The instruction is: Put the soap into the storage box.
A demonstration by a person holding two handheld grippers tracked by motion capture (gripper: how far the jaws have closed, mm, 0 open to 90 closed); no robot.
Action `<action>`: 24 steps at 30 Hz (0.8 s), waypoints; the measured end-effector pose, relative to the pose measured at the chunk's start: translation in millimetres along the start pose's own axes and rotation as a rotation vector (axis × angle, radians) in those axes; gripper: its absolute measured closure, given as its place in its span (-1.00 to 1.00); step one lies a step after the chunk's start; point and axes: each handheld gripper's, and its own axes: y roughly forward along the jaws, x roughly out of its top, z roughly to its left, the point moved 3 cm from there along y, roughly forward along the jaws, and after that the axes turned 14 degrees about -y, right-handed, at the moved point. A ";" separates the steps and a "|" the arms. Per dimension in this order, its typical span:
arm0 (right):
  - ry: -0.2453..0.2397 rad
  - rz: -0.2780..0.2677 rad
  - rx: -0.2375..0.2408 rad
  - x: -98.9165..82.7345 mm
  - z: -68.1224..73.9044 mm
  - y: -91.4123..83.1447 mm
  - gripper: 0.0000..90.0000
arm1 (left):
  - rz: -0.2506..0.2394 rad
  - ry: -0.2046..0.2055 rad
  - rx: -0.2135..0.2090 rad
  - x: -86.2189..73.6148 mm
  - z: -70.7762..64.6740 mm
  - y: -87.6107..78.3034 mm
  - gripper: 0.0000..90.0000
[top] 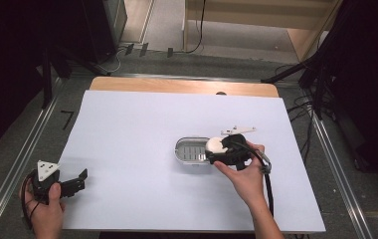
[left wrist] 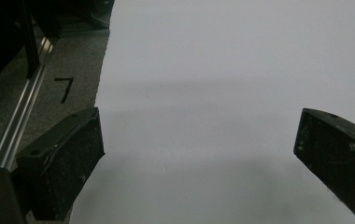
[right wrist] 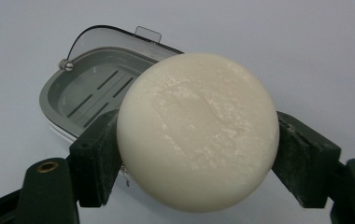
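High view: carrying round white soap bar [top: 217,146] in right gripper [top: 220,149], just above right end of open grey plastic soap dish [top: 189,151] on white table sheet [top: 142,139]; placing not yet done. Resting left gripper [top: 80,180] at near-left edge.

Left gripper view: standing wide, nothing between jaws.

Right gripper view: clamping soap bar [right wrist: 198,131] from both sides, dish [right wrist: 80,91] lying behind.

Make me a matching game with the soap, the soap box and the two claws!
Things:
1. soap
2. soap box
3. left claw
4. right claw

States:
A. open, nothing between the jaws
B. lid up, nothing inside
C. shut on the round bar
D. white, held above the table

Pairs: 1-D, 2-B, 3-A, 4-C
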 end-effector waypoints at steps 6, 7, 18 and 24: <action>-0.011 0.005 0.009 5.4 6.4 5.0 -0.45 | 0.001 0.000 0.002 0.0 0.0 0.0 -0.95; -0.013 0.005 0.013 6.6 7.6 5.9 -0.45 | 0.001 0.000 0.002 0.0 0.0 0.0 -0.95; -0.030 0.007 0.039 18.2 20.4 17.0 -0.45 | 0.004 0.000 0.001 0.1 0.1 0.2 -0.95; -0.037 0.010 0.048 22.4 24.8 22.9 -0.45 | 0.002 -0.001 0.002 0.1 0.3 -0.2 -0.95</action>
